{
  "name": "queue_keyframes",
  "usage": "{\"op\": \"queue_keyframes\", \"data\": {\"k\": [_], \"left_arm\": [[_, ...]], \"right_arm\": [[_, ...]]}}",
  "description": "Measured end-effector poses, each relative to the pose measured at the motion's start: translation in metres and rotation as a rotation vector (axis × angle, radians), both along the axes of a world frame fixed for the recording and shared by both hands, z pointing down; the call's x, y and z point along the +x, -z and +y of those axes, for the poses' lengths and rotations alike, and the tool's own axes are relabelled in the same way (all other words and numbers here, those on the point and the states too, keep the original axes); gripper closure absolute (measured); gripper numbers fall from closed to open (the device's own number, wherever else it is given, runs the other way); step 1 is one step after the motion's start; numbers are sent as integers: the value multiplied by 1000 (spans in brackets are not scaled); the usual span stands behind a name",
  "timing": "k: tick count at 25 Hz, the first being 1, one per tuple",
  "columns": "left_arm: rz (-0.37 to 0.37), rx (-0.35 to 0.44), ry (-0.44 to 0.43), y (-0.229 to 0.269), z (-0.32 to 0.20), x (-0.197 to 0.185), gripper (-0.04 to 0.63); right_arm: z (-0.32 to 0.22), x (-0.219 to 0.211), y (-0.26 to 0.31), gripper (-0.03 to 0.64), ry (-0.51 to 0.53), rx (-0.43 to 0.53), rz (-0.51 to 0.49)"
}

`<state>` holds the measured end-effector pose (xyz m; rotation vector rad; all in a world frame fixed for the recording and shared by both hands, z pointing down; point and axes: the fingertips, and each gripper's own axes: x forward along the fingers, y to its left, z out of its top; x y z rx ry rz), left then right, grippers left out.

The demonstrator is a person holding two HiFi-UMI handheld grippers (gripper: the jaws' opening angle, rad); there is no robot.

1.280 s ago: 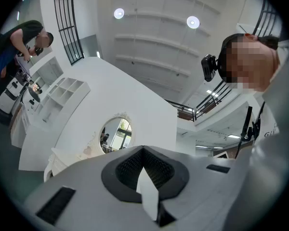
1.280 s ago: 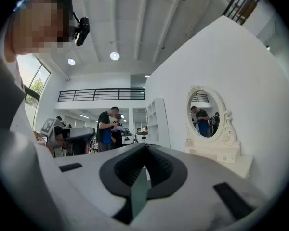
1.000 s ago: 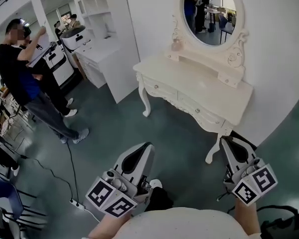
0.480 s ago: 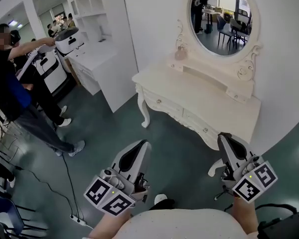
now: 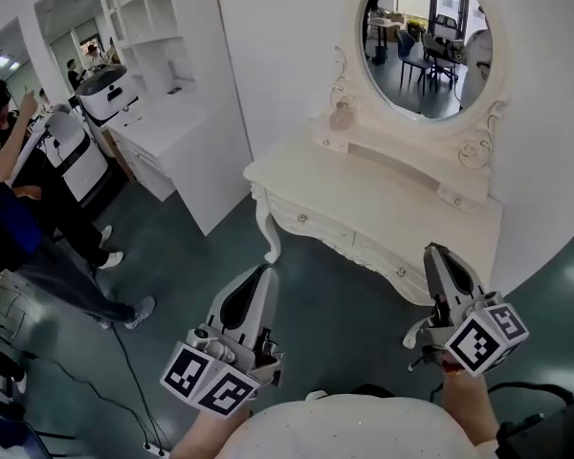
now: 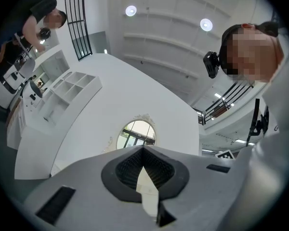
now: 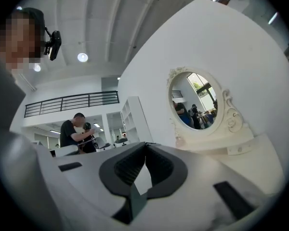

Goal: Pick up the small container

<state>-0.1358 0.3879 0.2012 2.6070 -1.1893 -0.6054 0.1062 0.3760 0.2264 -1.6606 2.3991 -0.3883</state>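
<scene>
Dressing table (image 5: 383, 194) closer now, small container (image 5: 342, 116) by mirror (image 5: 426, 41); left tool (image 5: 263, 270), right tool (image 5: 430, 250) closed (both empty).

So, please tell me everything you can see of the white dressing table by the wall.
The dressing table is cream white, seemingly painted wood, standing upright on the dark green floor against the white wall. It has curved carved legs, front drawers with small knobs, a raised back shelf and an oval mirror in an ornate frame. Its top looks bare; one small container, pinkish, stands on the shelf left of the mirror.
</scene>
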Motion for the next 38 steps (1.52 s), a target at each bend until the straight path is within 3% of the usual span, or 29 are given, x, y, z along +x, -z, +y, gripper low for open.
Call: {"op": "queue_keyframes", "data": {"k": [3,5,8,16,27,32,38], "left_arm": [[-1,-48,-25,-14,-14,-3,595],[36,-56,-27,-14,-23,-11,595],[74,-59,-2,-15,-42,-23,595],[65,-98,29,-26,-114,-29,595],[40,-97,65,-10,-245,0,595],[22,-87,58,-8,-287,23,595],[17,-108,43,-14,-322,42,595]], "right_arm": [[-16,6,-7,614,-61,-42,-1],[-28,7,-7,614,-73,-46,-14],[-50,0,-10,614,-67,-34,-18],[-143,-11,-21,614,-15,-30,-2],[-282,-14,-18,614,124,2,117],[-323,-8,-25,614,164,11,198],[-354,7,-37,614,163,-9,201]]}}
